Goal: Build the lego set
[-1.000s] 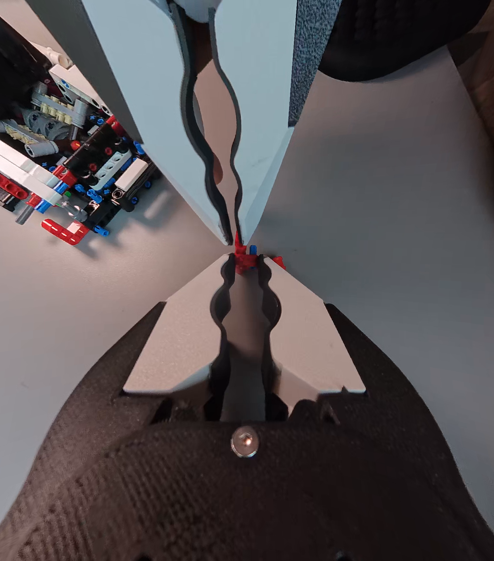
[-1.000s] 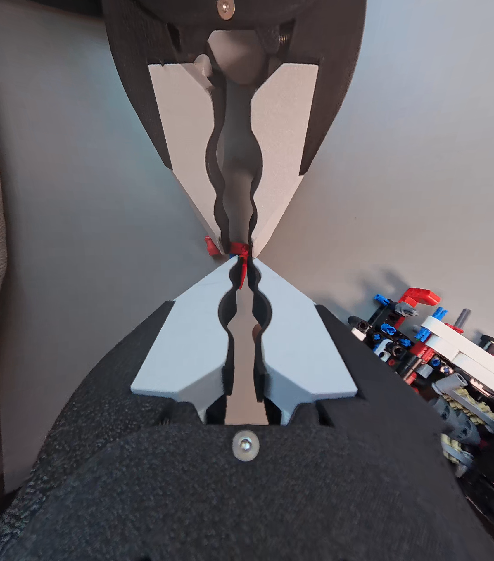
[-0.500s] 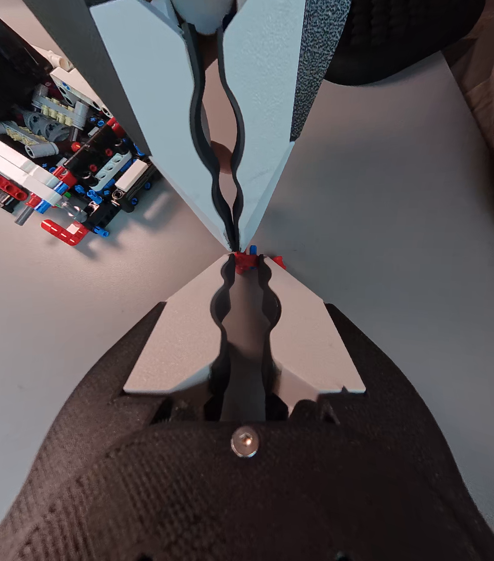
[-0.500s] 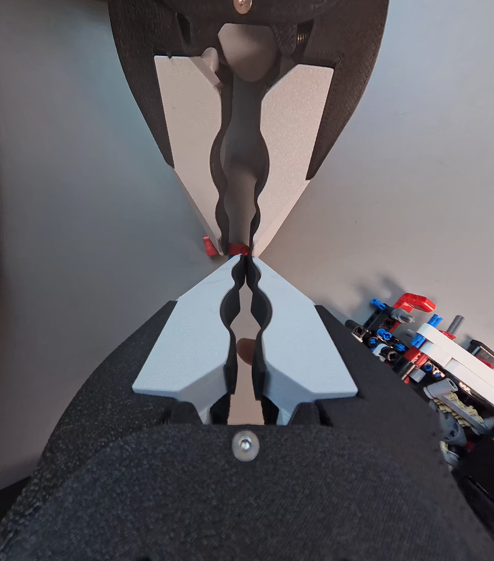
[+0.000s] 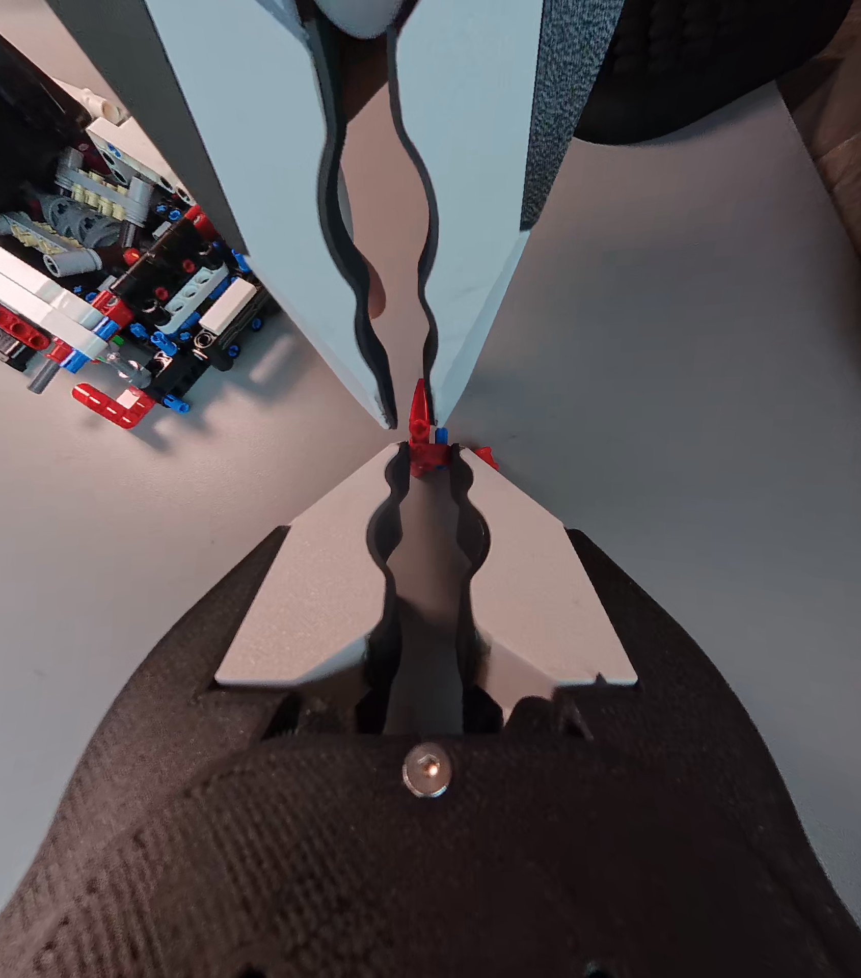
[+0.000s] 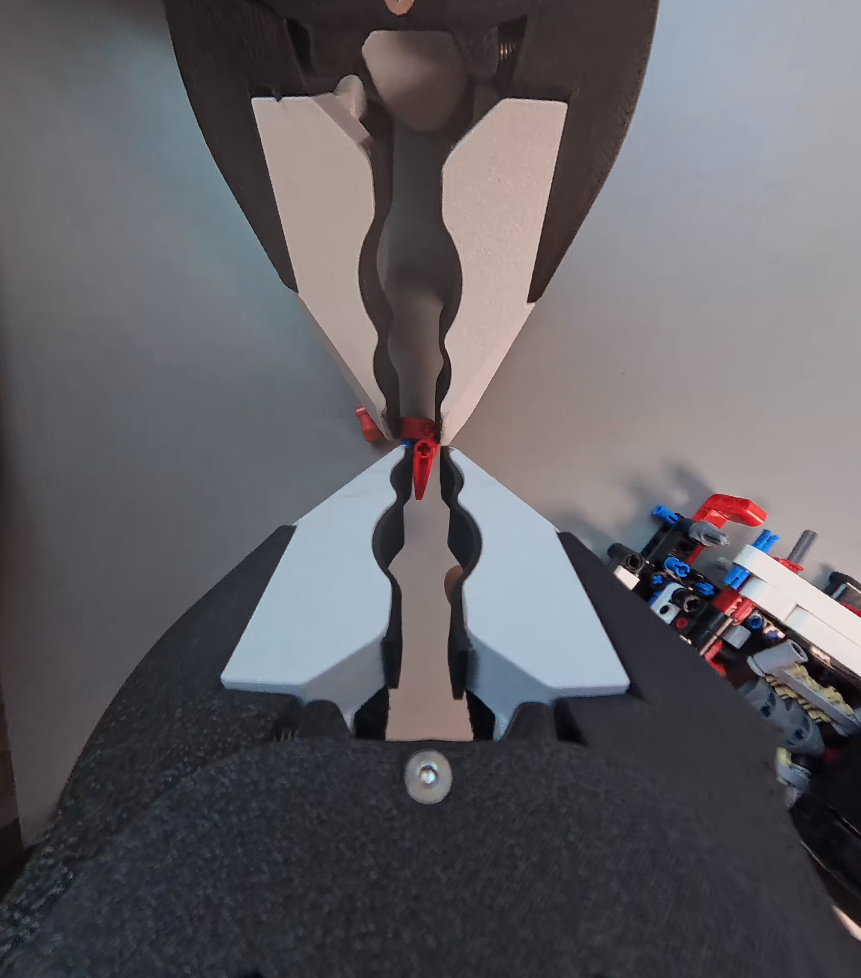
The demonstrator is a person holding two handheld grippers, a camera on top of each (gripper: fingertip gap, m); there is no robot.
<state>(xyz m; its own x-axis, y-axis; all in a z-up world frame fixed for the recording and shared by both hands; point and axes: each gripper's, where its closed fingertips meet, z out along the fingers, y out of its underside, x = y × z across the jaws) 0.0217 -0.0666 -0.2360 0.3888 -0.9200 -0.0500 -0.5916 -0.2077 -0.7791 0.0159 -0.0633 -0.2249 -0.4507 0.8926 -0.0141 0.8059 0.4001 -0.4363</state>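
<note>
Pinching small red lego assembly [image 5: 424,456] between its tips, left gripper [image 5: 426,452] clenched on it. Right gripper [image 6: 424,459] tip to tip opposite, released: gap between fingers, pointed red piece [image 6: 422,470] standing in it, touching neither pad clearly. Partly built lego model [image 5: 74,275] farther off, left of left gripper, on grey table [image 5: 682,423].
</note>
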